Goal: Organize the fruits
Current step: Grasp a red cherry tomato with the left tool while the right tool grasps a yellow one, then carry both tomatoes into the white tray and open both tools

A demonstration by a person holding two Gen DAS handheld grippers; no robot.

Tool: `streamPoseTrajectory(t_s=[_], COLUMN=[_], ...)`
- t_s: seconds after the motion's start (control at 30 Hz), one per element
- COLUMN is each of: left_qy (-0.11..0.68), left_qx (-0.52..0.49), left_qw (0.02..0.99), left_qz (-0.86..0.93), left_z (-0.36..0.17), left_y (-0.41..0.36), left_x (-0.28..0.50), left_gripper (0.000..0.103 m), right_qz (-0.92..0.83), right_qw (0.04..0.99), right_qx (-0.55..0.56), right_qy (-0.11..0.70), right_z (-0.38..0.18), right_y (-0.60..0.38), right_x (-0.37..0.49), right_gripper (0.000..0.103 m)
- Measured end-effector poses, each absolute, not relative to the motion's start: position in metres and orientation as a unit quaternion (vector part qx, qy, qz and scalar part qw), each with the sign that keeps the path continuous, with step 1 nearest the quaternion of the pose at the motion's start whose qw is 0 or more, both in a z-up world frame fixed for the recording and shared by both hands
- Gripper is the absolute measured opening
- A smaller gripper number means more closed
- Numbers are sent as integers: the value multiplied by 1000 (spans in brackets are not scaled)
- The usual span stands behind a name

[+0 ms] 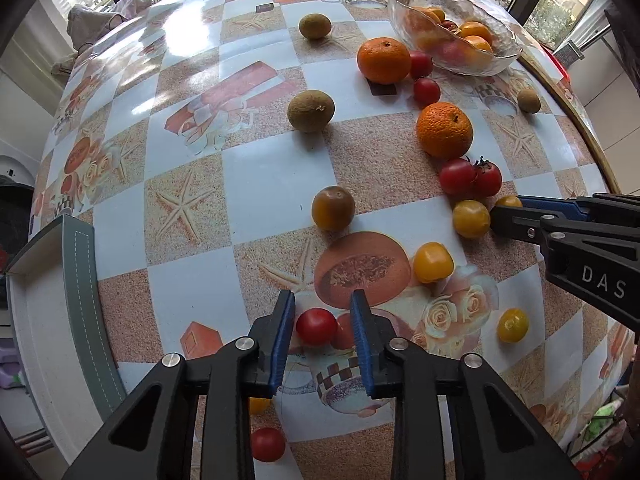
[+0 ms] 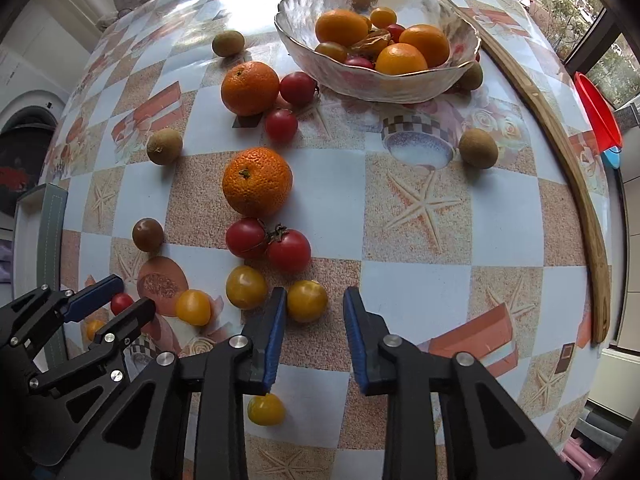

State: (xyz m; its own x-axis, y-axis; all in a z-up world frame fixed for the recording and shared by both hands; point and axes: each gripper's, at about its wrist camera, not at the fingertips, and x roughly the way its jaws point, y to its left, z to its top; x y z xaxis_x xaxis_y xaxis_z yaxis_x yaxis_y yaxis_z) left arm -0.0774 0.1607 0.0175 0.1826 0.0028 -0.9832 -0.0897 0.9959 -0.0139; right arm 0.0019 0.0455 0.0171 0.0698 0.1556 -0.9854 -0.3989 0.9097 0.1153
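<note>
My left gripper [image 1: 323, 312] is open with a red cherry tomato [image 1: 316, 326] between its blue pads on the table; it also shows in the right wrist view [image 2: 120, 296]. My right gripper [image 2: 314, 306] is open around a yellow tomato [image 2: 307, 301]; in the left wrist view it reaches in from the right [image 1: 506, 210]. A glass bowl [image 2: 460, 28] at the far side holds oranges and small tomatoes. Two oranges [image 2: 257, 182] [image 2: 250, 88], red tomatoes [image 2: 288, 251], yellow tomatoes [image 2: 245, 287] and brown longans [image 2: 164, 146] lie scattered on the tablecloth.
A grey-edged box [image 1: 82, 280] stands at the table's left edge. A wooden rim [image 2: 576, 184] runs along the table's right edge, with a red bucket [image 2: 598, 114] beyond it. More tomatoes [image 1: 267, 444] lie under my left gripper and a yellow one [image 2: 266, 409] under my right.
</note>
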Motion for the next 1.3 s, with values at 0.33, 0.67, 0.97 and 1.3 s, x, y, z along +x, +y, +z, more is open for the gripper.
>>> streamPoseTrajectory(t_s=[0.33, 0.67, 0.97, 1.3], left_qy=[622, 606, 588, 623], left_qx=[-116, -136, -52, -30], left_qw=[774, 783, 807, 781], left_qz=[23, 46, 31, 26], left_z=[45, 65, 52, 17], left_y=[184, 232, 201, 188], left_x=[-101, -126, -110, -89], left_gripper=[22, 22, 82, 32], right_qz=[186, 214, 204, 186], right_qw=[714, 713, 702, 703], right_qx=[-37, -47, -44, -28], right_qy=[673, 666, 681, 686], right_z=[29, 58, 55, 59], right_y=[28, 41, 41, 15], right_x=[-18, -47, -61, -66], right_gripper=[21, 21, 21, 21])
